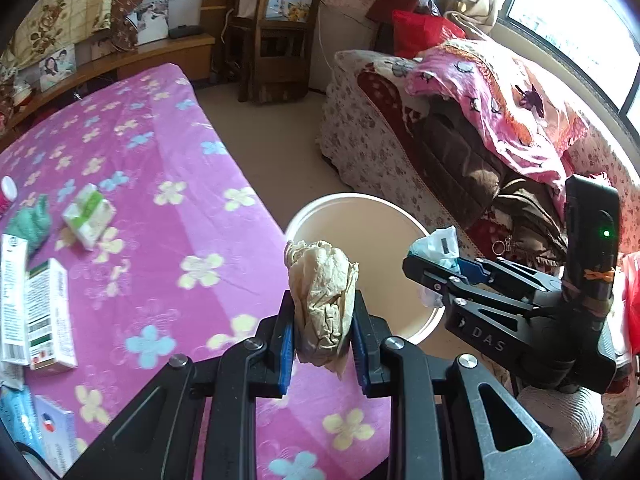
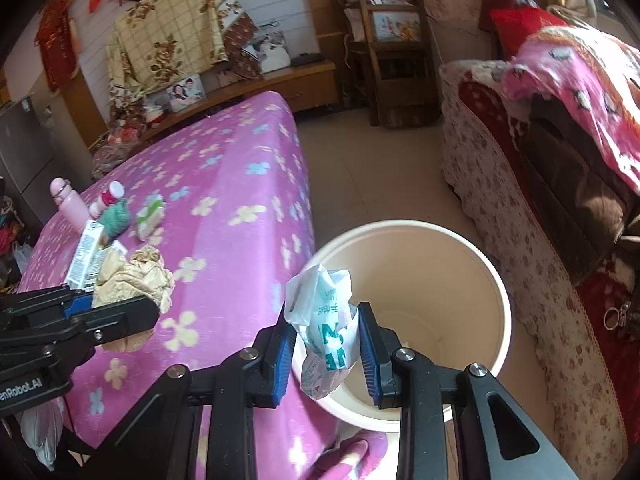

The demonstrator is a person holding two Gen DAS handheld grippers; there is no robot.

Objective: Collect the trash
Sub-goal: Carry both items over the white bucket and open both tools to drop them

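Note:
My left gripper (image 1: pixel 323 340) is shut on a crumpled brown paper ball (image 1: pixel 322 300), held above the bed's edge beside the white bucket (image 1: pixel 424 320). It also shows in the right wrist view (image 2: pixel 116 300) with the paper ball (image 2: pixel 134 280). My right gripper (image 2: pixel 328 354) is shut on a crumpled white and green plastic wrapper (image 2: pixel 326 328), held over the near rim of the bucket (image 2: pixel 500 292), which looks empty inside. The right gripper (image 1: pixel 432 268) shows in the left wrist view with the wrapper (image 1: pixel 438 244) over the bucket's right rim.
The pink flowered bed (image 1: pixel 168 208) holds boxes (image 1: pixel 44 312), a green and white packet (image 1: pixel 89 216), a green cloth (image 1: pixel 30 222), a pink bottle (image 2: pixel 70 200). A sofa (image 1: pixel 460 140) with blankets stands right of the bucket. A wooden chair (image 1: pixel 276 32) stands at the far wall.

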